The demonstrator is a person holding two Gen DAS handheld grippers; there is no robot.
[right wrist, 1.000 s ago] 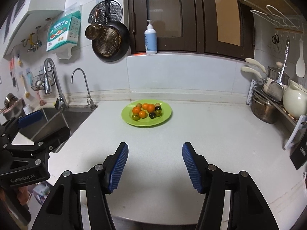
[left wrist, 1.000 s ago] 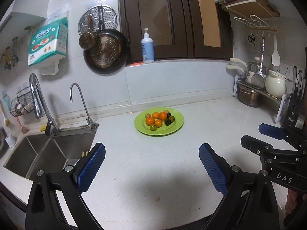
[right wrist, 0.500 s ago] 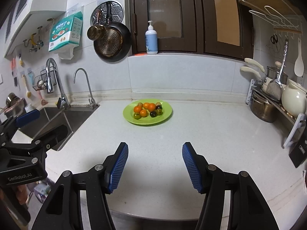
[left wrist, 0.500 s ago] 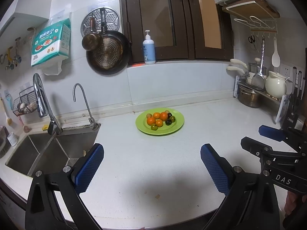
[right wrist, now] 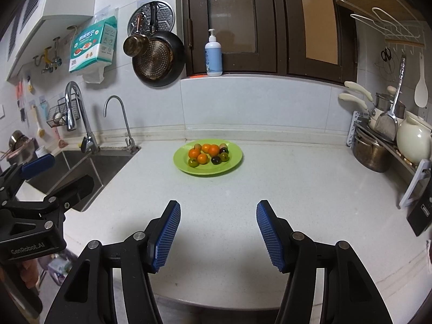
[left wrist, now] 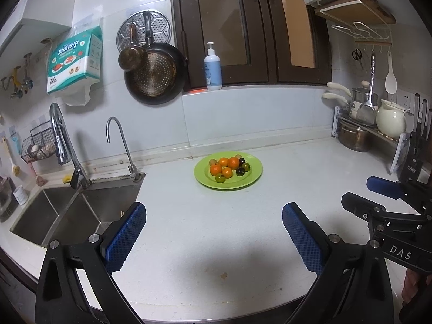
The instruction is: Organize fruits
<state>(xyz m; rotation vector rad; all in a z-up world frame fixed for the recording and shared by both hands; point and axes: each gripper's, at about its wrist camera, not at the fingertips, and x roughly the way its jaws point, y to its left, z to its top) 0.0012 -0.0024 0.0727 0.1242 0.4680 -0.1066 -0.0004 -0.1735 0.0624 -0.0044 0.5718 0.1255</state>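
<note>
the fruits lay heaped together on the green plate mid-counter, well apart from both tongs. the left gripper and right gripper hung wide open and empty, so this fitted either a sorting to come or one finished.

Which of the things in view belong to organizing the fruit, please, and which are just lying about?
Belongs to the job:
- round green plate
- small orange, green and dark fruits piled on it
- left tool and right tool, both open and empty

Just lying about:
- blue-white pump bottle
- dark hanging frying pan
- steel sink
- cream ceramic jug
</note>
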